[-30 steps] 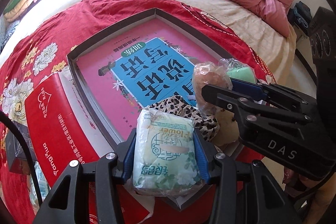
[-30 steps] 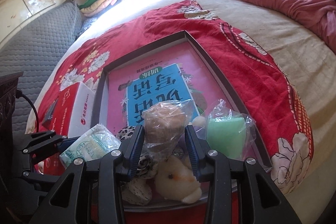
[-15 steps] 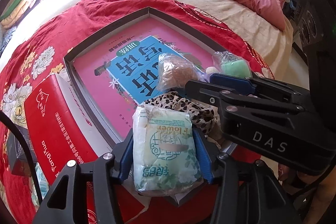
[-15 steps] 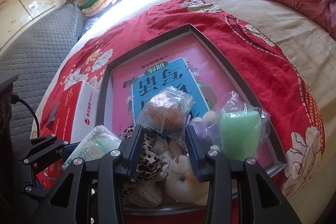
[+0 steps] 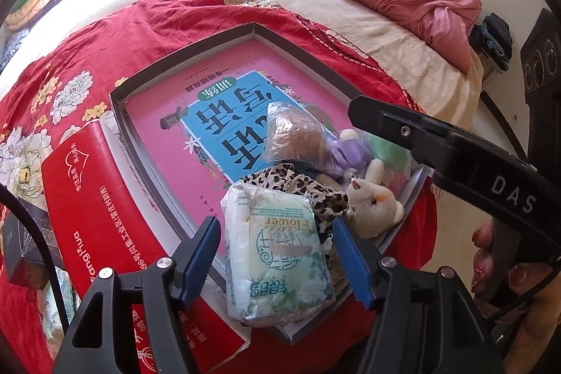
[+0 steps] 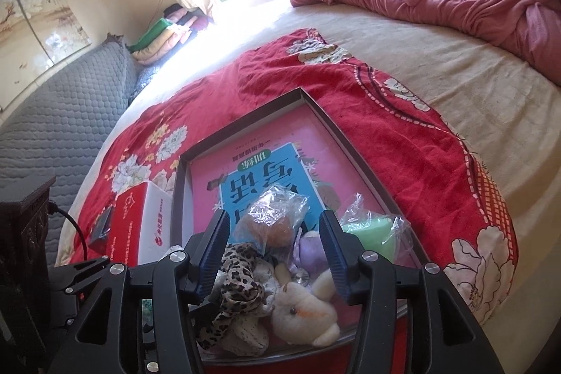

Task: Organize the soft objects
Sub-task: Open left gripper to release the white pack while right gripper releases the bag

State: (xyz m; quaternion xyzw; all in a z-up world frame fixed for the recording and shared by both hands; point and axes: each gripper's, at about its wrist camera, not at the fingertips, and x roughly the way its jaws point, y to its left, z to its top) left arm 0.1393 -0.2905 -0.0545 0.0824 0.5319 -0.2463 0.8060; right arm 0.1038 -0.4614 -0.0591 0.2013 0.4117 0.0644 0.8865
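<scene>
Soft items sit gathered at the near end of the tray (image 5: 147, 142). Left gripper (image 5: 277, 255), jaws just opened, straddles the tissue pack (image 5: 277, 251) without pressing. Right gripper (image 6: 277, 251), likewise just opened, clears the bagged brown ball (image 6: 270, 223). Placement appears complete; withdrawal remains.

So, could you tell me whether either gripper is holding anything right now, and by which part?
Nothing is held. The left gripper has just opened around the tissue pack; the right gripper has just opened off the bagged brown ball.
</scene>
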